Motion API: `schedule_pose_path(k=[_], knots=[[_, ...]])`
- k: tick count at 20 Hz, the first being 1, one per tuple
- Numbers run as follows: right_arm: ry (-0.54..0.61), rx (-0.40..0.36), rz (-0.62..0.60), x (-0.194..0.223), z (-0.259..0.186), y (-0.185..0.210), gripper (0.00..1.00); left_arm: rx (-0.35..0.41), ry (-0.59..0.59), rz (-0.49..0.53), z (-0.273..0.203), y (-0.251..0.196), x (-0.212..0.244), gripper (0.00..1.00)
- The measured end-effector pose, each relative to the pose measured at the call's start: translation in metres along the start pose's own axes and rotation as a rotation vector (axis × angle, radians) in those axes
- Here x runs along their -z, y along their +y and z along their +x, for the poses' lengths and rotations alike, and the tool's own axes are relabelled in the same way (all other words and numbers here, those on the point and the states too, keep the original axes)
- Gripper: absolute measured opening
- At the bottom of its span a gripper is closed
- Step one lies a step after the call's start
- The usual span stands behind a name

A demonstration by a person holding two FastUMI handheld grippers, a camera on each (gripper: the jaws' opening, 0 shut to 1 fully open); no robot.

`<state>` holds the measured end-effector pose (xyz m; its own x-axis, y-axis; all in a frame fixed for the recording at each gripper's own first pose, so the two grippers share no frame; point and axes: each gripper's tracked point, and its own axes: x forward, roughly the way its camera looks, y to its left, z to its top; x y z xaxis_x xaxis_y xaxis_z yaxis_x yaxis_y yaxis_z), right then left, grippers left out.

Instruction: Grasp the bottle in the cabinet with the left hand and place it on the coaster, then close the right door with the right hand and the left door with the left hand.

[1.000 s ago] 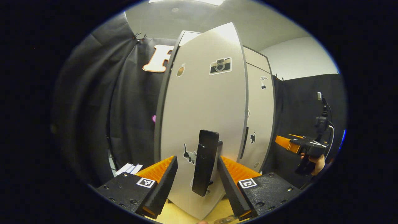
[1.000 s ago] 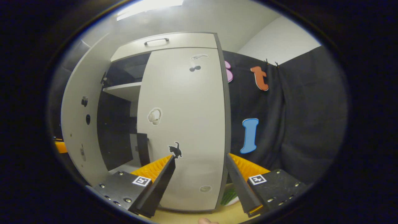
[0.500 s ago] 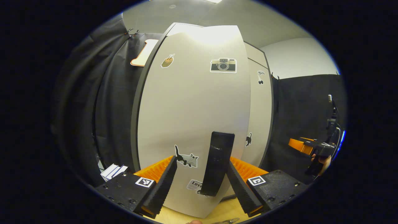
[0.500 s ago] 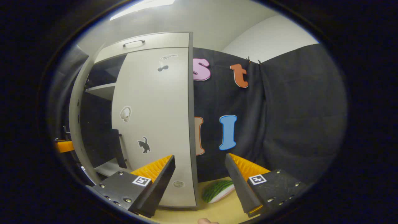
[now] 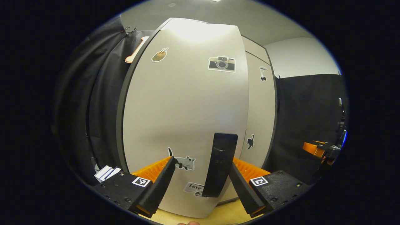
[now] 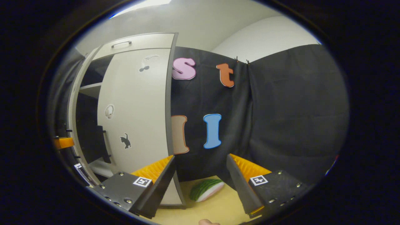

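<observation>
We see our left tongs spread apart before the left door of the cabinet, its black handle standing between the two fingers, close to the right one. Stickers dot the door: a camera, a cat. Beside it the right door looks shut. The yellow counter lies below. Far right, the other tongs hover against the dark cloth.

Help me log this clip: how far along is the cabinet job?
Done: the right door looks shut, and the right gripper is open and off it. In hand: the open left gripper straddles the handle of the left door; a dark gap shows it is not yet closed. Left: push it home. I cannot confirm the bottle step.
</observation>
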<state>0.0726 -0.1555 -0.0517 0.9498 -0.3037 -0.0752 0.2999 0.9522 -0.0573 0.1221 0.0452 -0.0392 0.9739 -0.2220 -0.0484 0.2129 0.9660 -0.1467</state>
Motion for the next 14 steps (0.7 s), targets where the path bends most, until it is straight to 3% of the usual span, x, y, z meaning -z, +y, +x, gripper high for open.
schedule_pose_path(k=[8, 14], knots=[[0.019, 0.085, 0.014, 0.007, -0.002, -0.049, 0.99, -0.012, 0.007, -0.037, 0.007, -0.006, 0.002, 1.0], [0.022, 0.108, 0.0, 0.01, -0.001, -0.059, 0.99, -0.027, 0.008, 0.004, 0.012, -0.008, 0.0, 1.0]])
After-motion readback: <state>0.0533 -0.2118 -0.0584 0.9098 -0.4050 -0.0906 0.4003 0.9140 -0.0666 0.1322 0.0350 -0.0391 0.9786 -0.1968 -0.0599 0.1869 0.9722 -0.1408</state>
